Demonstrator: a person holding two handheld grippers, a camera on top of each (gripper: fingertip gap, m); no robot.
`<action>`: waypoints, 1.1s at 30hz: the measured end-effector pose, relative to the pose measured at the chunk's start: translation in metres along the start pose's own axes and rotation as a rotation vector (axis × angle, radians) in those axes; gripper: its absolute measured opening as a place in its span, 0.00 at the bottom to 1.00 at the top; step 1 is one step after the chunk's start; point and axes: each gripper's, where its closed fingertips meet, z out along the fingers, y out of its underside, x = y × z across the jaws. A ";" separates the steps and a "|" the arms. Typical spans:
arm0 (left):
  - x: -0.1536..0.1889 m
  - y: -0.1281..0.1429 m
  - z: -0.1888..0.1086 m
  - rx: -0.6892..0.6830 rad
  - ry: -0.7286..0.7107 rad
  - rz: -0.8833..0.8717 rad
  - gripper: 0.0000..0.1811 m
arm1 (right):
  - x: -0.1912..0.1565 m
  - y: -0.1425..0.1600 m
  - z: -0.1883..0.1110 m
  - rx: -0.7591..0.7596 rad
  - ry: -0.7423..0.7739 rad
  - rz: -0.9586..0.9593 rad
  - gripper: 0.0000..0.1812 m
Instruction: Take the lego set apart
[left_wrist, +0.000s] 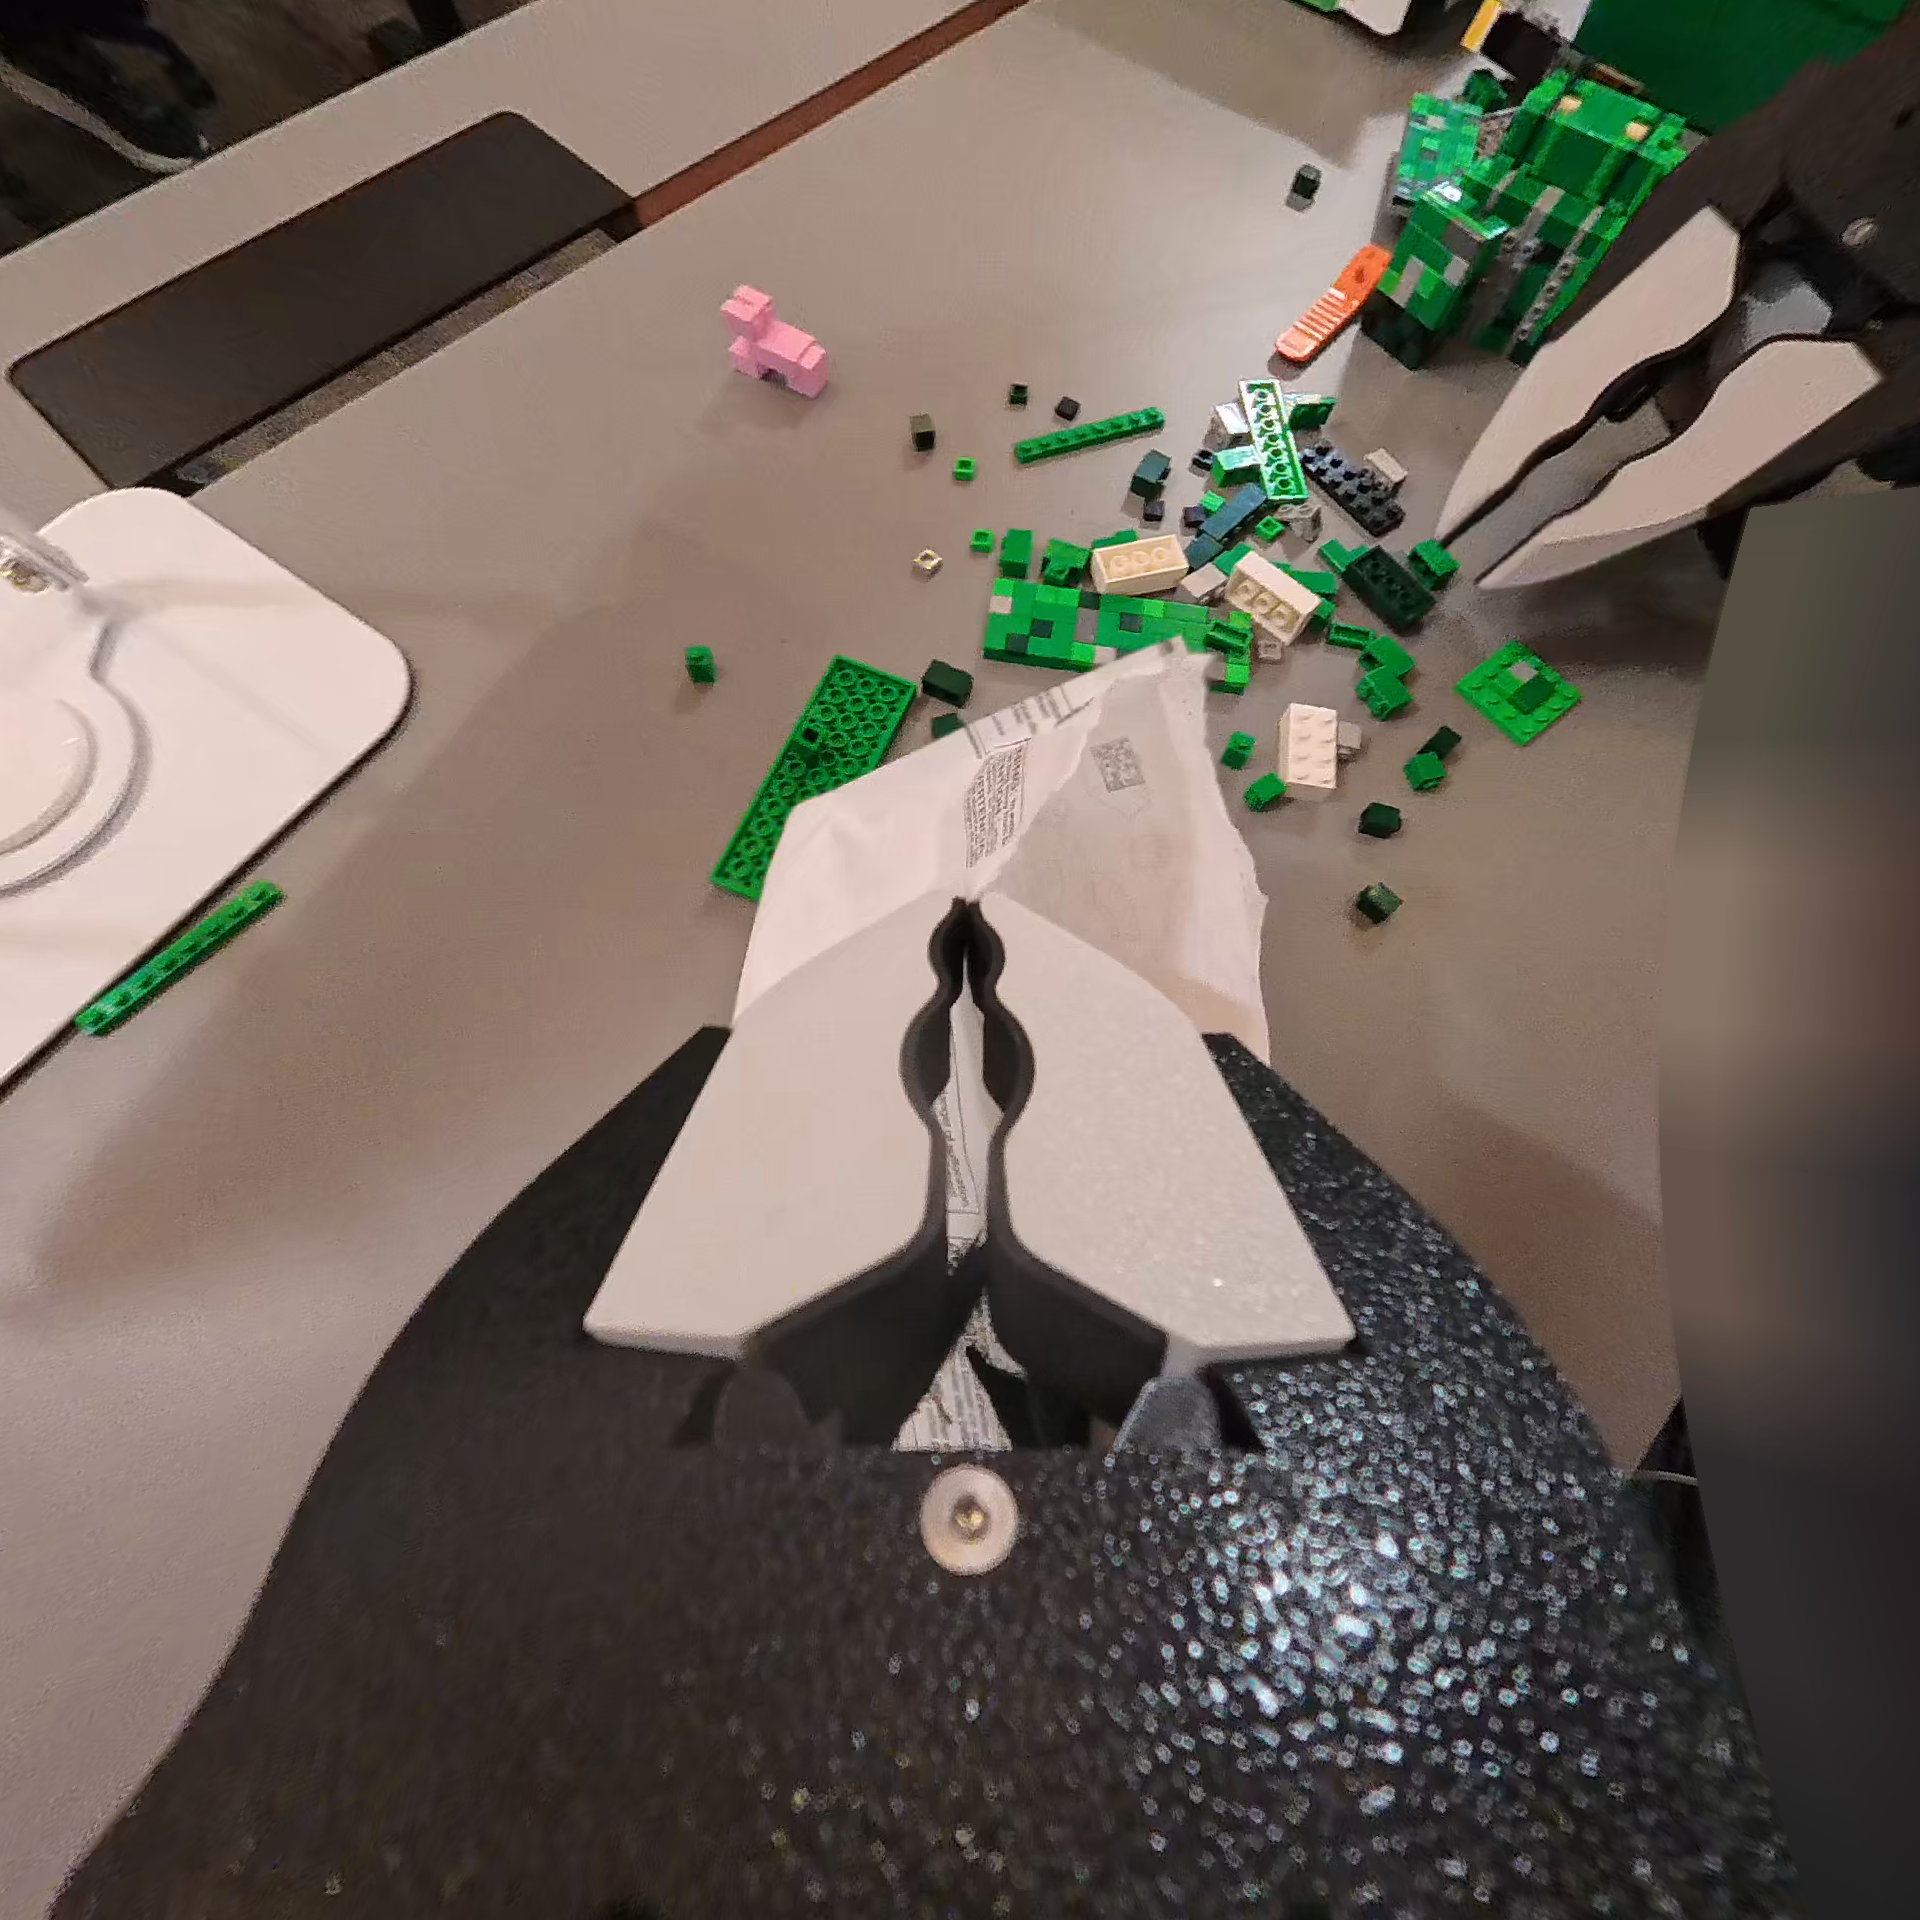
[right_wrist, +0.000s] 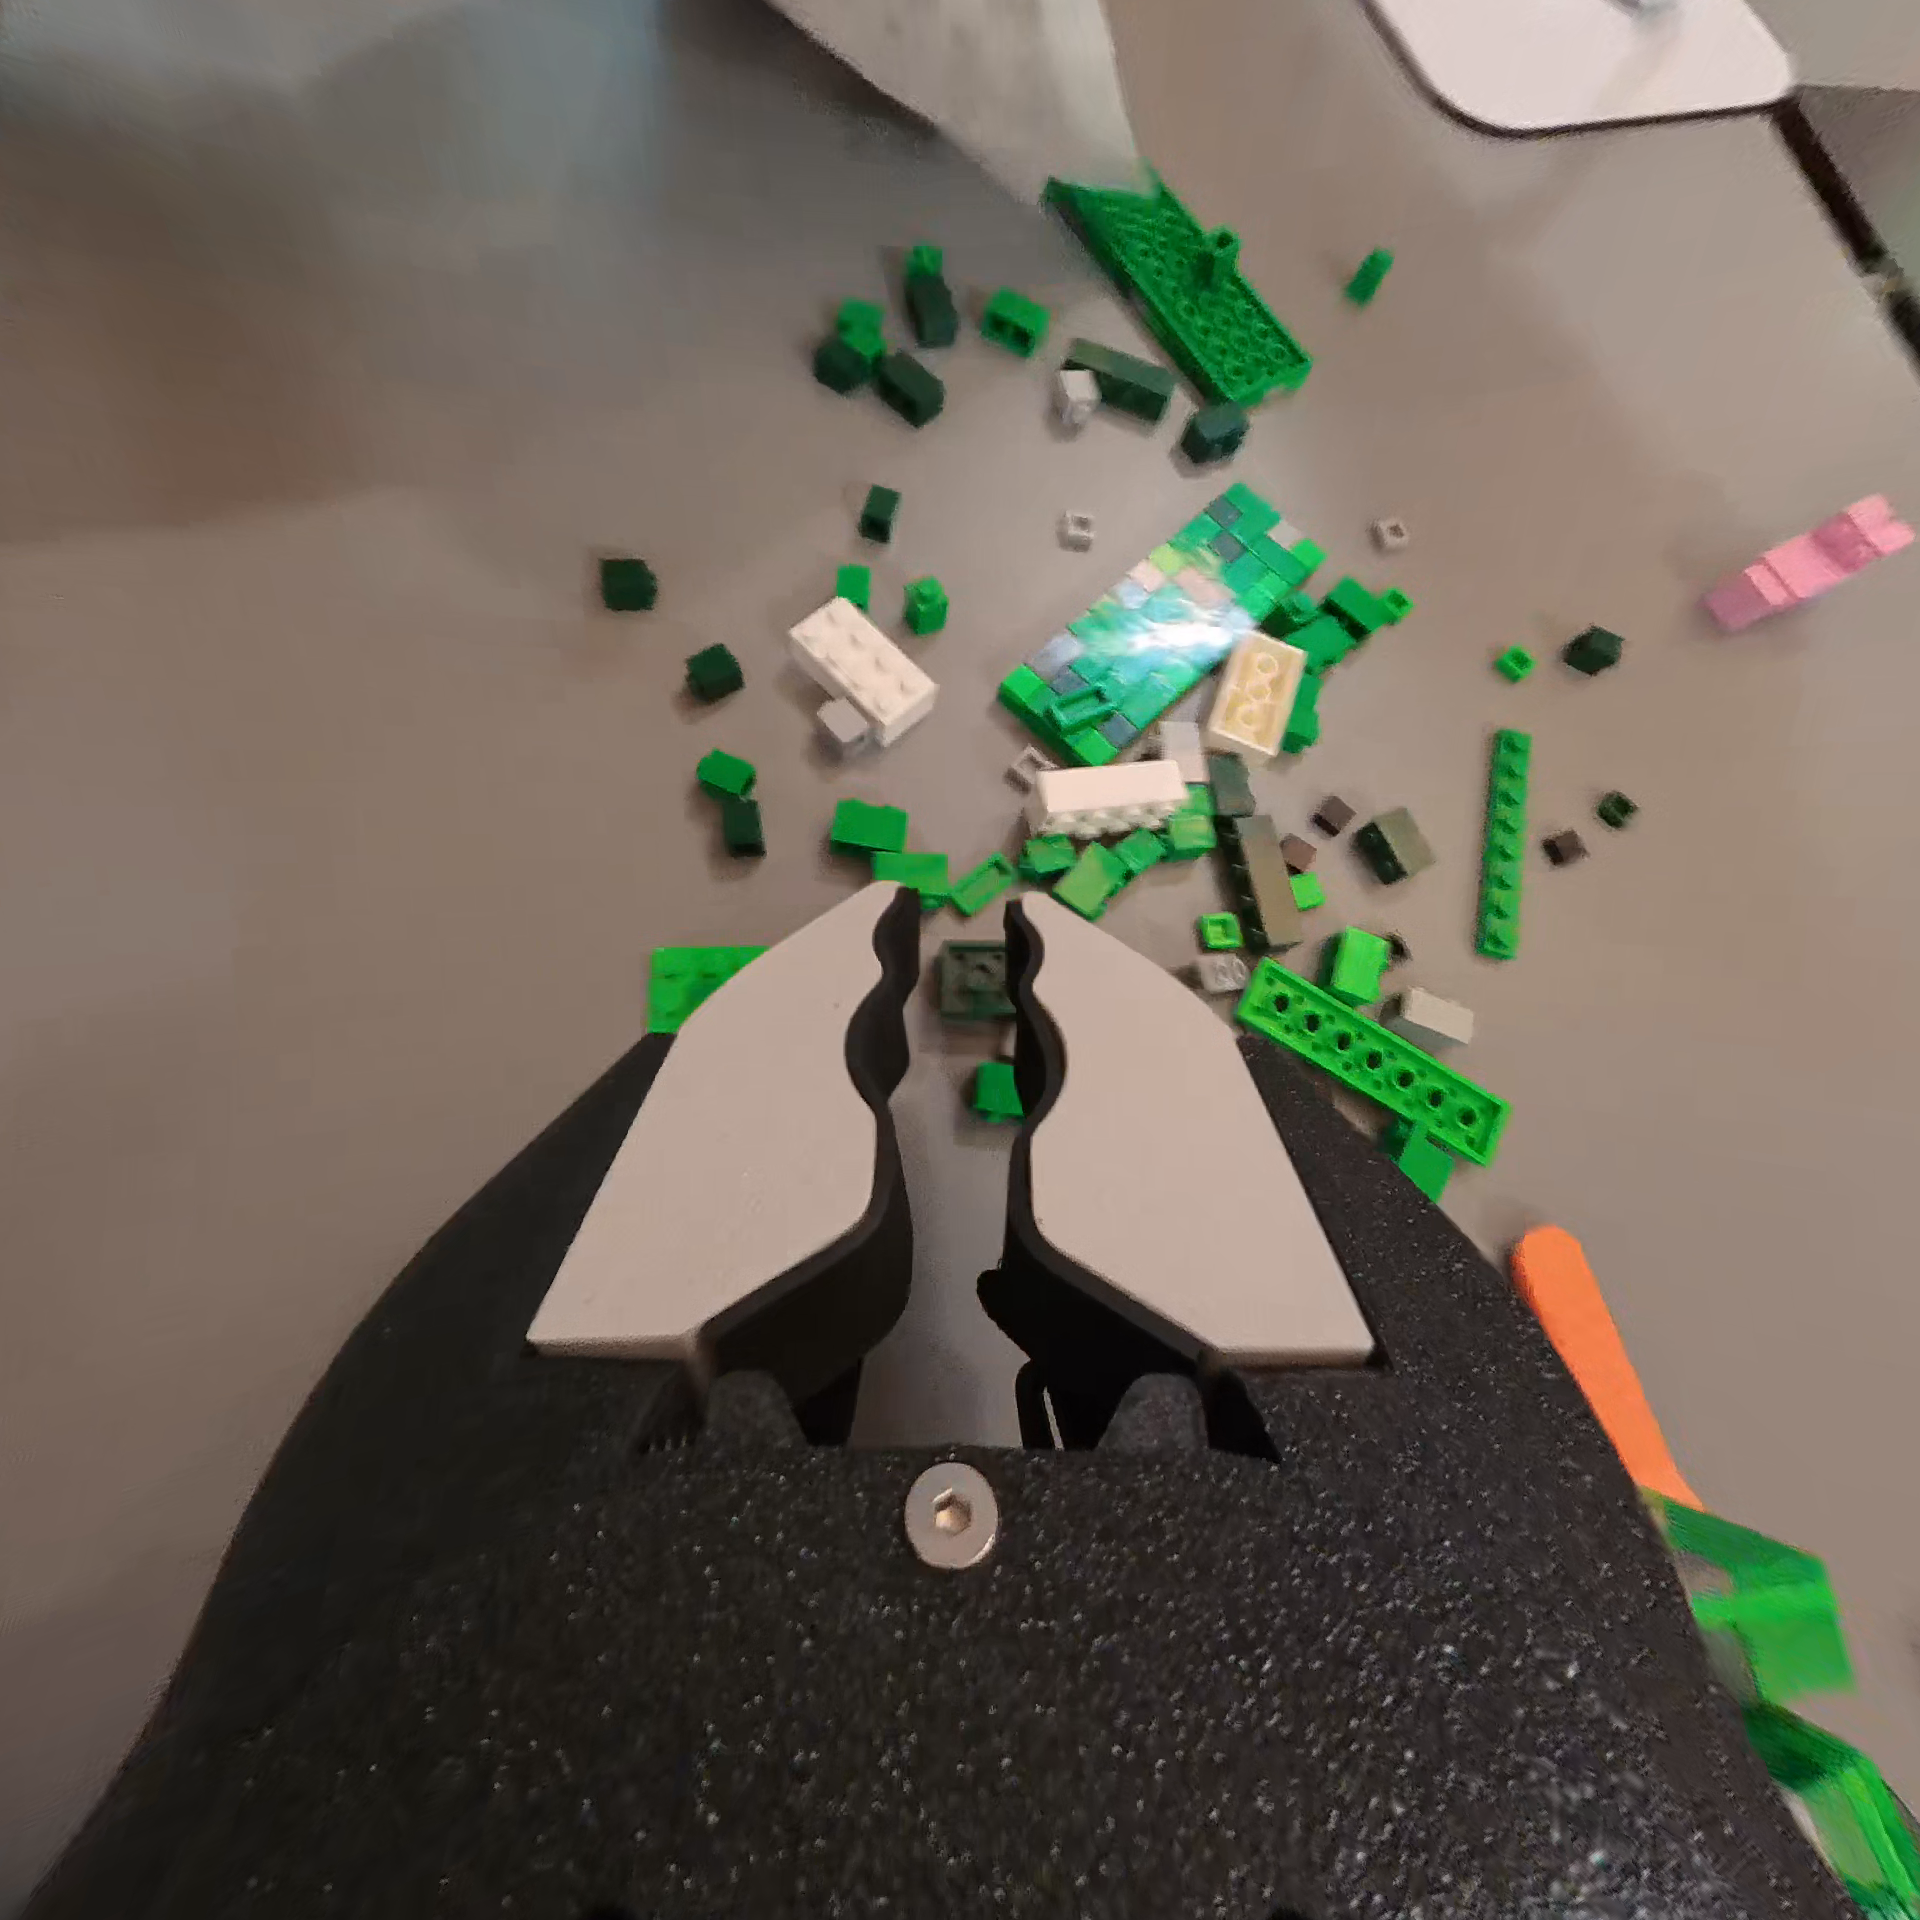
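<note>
Left tongs (left_wrist: 968, 914) clamped tight, tips meeting, angled forward and down; right tongs (right_wrist: 961, 920) parted by a narrow gap, empty, pointing downward.

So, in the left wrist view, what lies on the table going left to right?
White rounded base plate → long thin green strip → pink brick animal → flat green studded plate → white two-row brick → small square green plate.

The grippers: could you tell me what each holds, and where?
The left gripper pinches a white paper bag at its lower folded middle; the right gripper holds nothing.
</note>
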 end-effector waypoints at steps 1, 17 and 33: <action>-0.003 0.000 -0.002 0.004 -0.008 -0.006 0.00 | 0.007 0.000 -0.003 0.007 0.043 0.007 0.08; -0.021 0.005 -0.017 0.032 -0.055 -0.052 0.00 | 0.092 -0.020 -0.050 0.258 0.800 -0.015 0.00; -0.038 0.011 -0.033 0.063 -0.093 -0.103 0.00 | 0.102 -0.013 -0.060 0.386 0.899 0.061 0.00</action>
